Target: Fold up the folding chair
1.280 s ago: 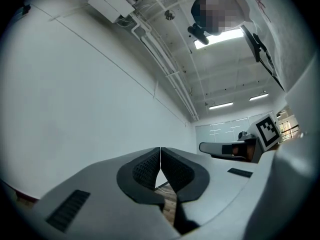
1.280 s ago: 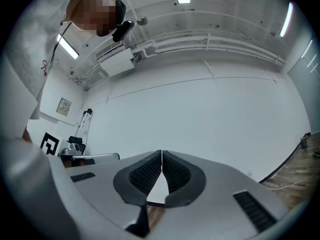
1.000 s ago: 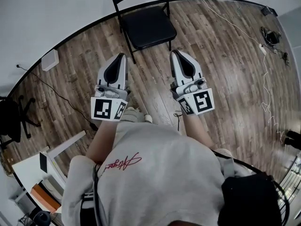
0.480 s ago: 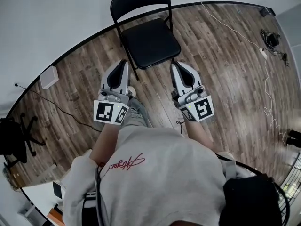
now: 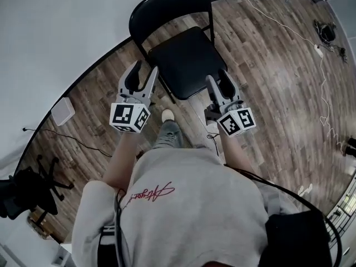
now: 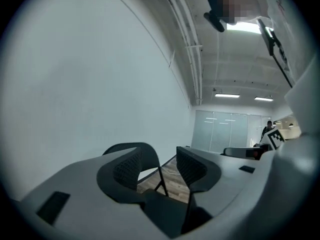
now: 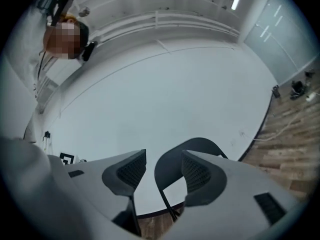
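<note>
The black folding chair [image 5: 183,60] stands unfolded against the white wall, its backrest [image 5: 167,4] toward the wall. My left gripper [image 5: 142,74] hovers at the seat's front left corner. My right gripper [image 5: 220,81] is at the front right corner. Both point level at the chair and their jaws are opening, with nothing pressed between them. In the left gripper view the chair's backrest [image 6: 152,155] shows beyond the left gripper [image 6: 159,159]. In the right gripper view the backrest [image 7: 200,142] arches behind the right gripper [image 7: 163,159]. I cannot tell whether either gripper touches the seat.
The wooden floor [image 5: 267,93] curves along the white wall [image 5: 67,32]. White cables [image 5: 320,49] trail on the right. A white box [image 5: 62,111] lies by the wall on the left. An office chair base [image 5: 28,188] is at the lower left. The person's shoe [image 5: 167,115] is near the chair.
Both grippers have moved forward and down to the chair's front corners. Their jaws, shut in the earlier frames, now stand apart. The chair looks closer.
</note>
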A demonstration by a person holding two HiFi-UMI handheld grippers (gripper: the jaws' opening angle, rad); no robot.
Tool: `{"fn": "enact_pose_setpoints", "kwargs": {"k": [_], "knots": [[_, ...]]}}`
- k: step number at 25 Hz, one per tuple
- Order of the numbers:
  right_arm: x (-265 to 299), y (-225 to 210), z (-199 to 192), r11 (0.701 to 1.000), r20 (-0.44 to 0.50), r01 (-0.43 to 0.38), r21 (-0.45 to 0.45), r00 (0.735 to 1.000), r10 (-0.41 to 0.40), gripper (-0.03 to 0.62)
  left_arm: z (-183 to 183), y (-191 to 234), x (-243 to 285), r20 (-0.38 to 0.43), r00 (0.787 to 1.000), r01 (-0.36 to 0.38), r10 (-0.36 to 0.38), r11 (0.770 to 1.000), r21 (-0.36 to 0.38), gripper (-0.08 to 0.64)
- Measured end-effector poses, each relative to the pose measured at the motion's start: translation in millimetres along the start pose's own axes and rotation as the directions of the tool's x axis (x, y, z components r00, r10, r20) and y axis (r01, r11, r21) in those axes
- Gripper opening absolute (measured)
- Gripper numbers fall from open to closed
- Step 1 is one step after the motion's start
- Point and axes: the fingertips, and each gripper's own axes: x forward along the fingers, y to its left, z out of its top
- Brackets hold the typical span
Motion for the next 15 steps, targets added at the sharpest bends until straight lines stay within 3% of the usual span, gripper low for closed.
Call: {"fn": "enact_pose_setpoints", "kwargs": {"k": [3,5,8,10,13,15], "knots": [[7.2,-46.2,-38.9,0.984,-0.017,0.050,0.168,0.999,-0.048,0.210,-40.2,54.6,32.0,-0.120,0.993,-0.002,-0.004,0.999,-0.050,0.249],[0.4,-72.2,-77.3,0.969,-0.077,0.080,0.235,0.995,-0.063,0.219,-78.6,86.6,48.5,-0.222,0.975,0.003,-0.024,0.995,-0.096,0.306],[-23.9,-106.0,-137.8,0.944,-0.188,0.153,0.293,0.977,-0.100,0.235,-135.2,129.9,66.3,-0.339,0.940,-0.031,-0.026,0.986,-0.164,0.336],[-42.8,-126.8,-179.5,0.925,-0.273,0.216,0.312,0.953,-0.130,0.244,-169.8,156.3,77.9,-0.398,0.917,-0.066,-0.030,0.972,-0.226,0.341],[-68.4,-152.5,-248.9,0.897,-0.427,0.307,0.317,0.891,-0.154,0.253,-217.2,188.5,90.9,-0.483,0.875,-0.104,-0.040,0.958,-0.268,0.341],[-76.2,-174.3,-290.8,0.852,-0.477,0.373,0.366,0.862,-0.173,0.258,-241.4,202.6,101.7,-0.510,0.858,-0.096,-0.061,0.957,-0.275,0.341]]}}
